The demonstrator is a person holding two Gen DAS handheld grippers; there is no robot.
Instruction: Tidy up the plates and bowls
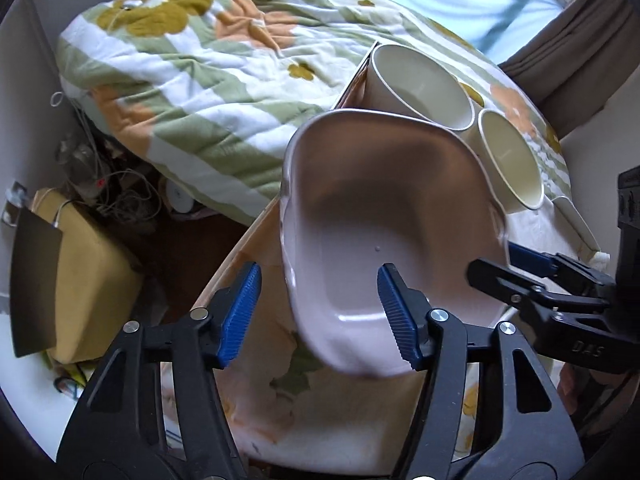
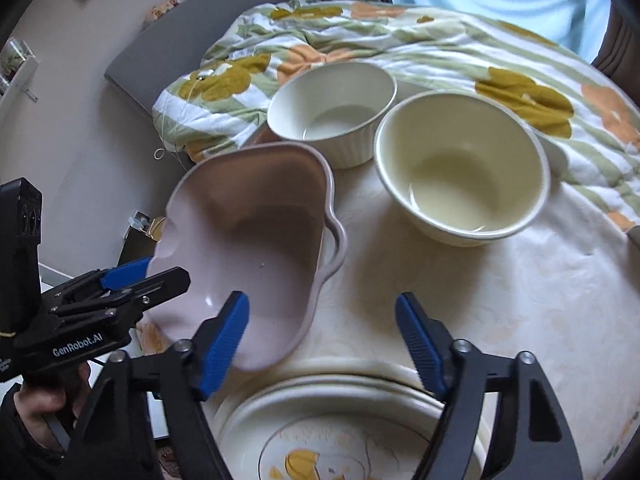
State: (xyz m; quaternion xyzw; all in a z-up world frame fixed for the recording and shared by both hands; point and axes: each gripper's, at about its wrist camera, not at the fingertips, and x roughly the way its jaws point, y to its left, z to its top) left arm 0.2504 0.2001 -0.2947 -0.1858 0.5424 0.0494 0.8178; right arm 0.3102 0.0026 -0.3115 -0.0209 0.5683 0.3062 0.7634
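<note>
A pale pink ceramic dish point(image 2: 248, 248), glossy, deep and lobed like a heart with a small loop handle on one side, sits tilted at the left edge of the table, its pale interior facing both cameras. The left gripper point(image 1: 320, 316) has its jaws spread, and the dish's outer wall stands between its blue pads. The right gripper point(image 2: 322, 320) is likewise spread wide, one pad over the dish's bowl, the other above the cream tablecloth point(image 2: 480, 300). Neither pair of jaws is pressed onto the rim. Whether the dish rests on the cloth or is raised off it cannot be told.

Just beyond the dish, at the table's far edge, stands a cream ribbed bowl point(image 2: 332, 108). Close to its right sits a larger smooth cream bowl point(image 2: 460, 168). At the near edge, below the right gripper, lies a flower-printed plate point(image 2: 248, 412). A floral quilt point(image 2: 440, 48) spreads behind the table.
</note>
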